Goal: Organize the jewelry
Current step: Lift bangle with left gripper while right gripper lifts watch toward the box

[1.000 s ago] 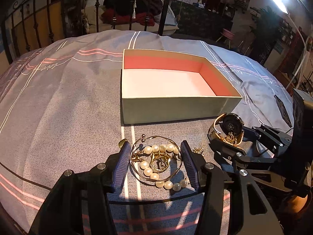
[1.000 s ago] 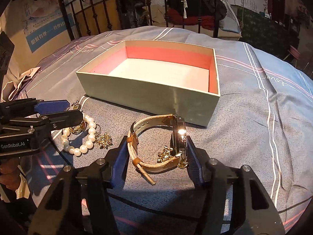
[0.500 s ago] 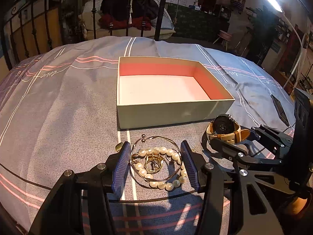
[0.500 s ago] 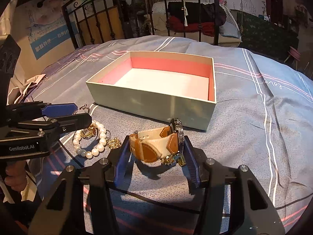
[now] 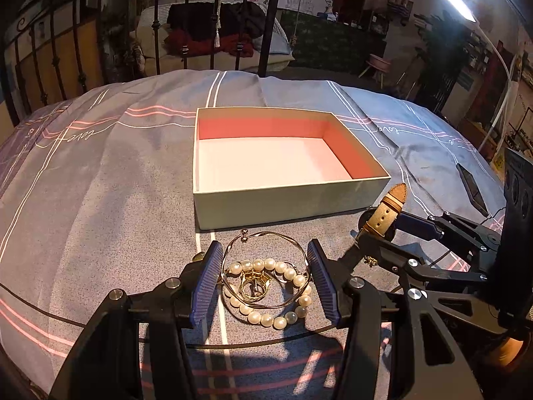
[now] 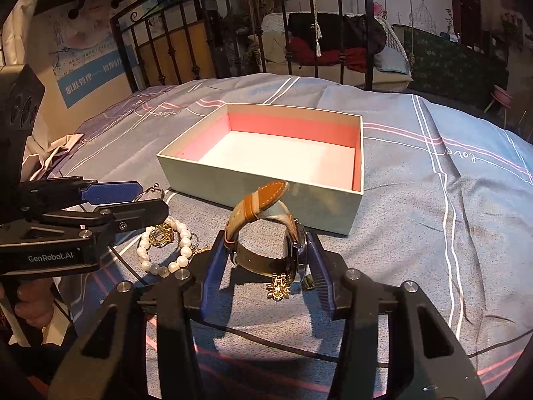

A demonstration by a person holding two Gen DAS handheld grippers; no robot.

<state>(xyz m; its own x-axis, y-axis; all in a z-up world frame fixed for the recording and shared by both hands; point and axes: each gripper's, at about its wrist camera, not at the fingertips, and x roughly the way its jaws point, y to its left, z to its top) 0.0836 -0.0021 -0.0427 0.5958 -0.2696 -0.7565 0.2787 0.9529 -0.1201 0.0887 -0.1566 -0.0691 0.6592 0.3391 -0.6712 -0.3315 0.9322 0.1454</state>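
An open pale box (image 5: 289, 196) with a pink lining sits on the bedspread; it also shows in the right wrist view (image 6: 266, 196). My right gripper (image 6: 265, 260) is shut on a tan-strapped watch (image 6: 263, 213) and holds it above the bed, a small gold charm (image 6: 279, 288) dangling below. The watch also shows in the left wrist view (image 5: 386, 213). My left gripper (image 5: 265, 280) is open, its fingers either side of a pearl bracelet (image 5: 266, 316), a thin gold bangle (image 5: 266, 236) and a gold ring (image 5: 255, 286) on the bedspread.
The grey bedspread (image 5: 100, 200) with pink and white stripes covers the bed. A dark phone-like object (image 5: 473, 188) lies at the right. The black iron bed frame (image 6: 266, 33) stands behind the box.
My right gripper has closed on the watch and lifted it off the bedspread; the strap now stands upright. My left gripper stays around the pearl bracelet.
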